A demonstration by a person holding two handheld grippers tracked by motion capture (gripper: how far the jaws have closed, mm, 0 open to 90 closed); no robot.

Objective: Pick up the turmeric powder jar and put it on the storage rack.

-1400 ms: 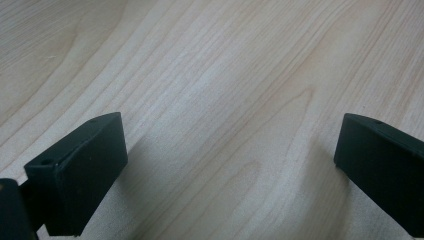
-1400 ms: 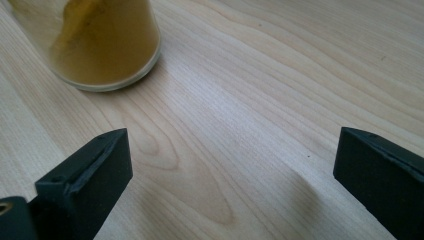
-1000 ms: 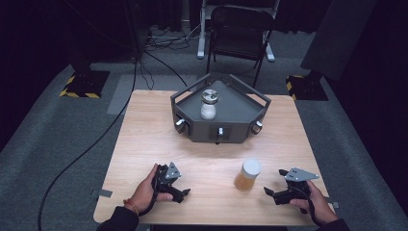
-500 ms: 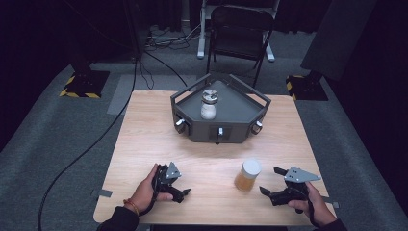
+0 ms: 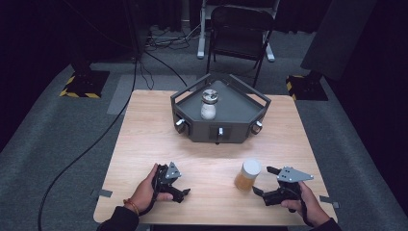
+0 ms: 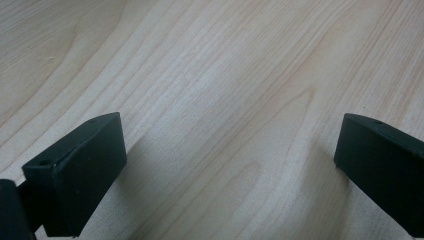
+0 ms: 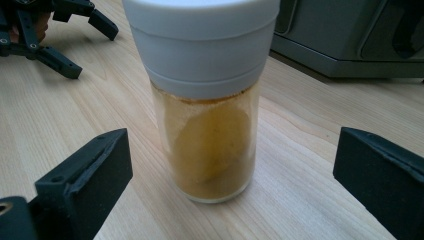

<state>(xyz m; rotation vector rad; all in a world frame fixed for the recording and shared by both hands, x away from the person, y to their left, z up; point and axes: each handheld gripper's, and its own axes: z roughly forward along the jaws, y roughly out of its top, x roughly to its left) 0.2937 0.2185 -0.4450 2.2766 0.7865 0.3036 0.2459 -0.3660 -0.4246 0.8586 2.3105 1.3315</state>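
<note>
on pale wood table (image 5: 144, 144): grey tray (image 5: 240, 103); around, grey carpet (image 5: 57, 134), dark room.

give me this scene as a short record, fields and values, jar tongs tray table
jar near the hands: amber contents, white lid, upright on the table
right tongs: open, jaws either side of that jar, not touching it
left tongs: open, nothing between the jaws, low over bare wood
second jar: pale contents, stands in the dark tray
tray: far side of the table, knobs on its front wall
likely next move: right tongs close on the amber jar
</note>
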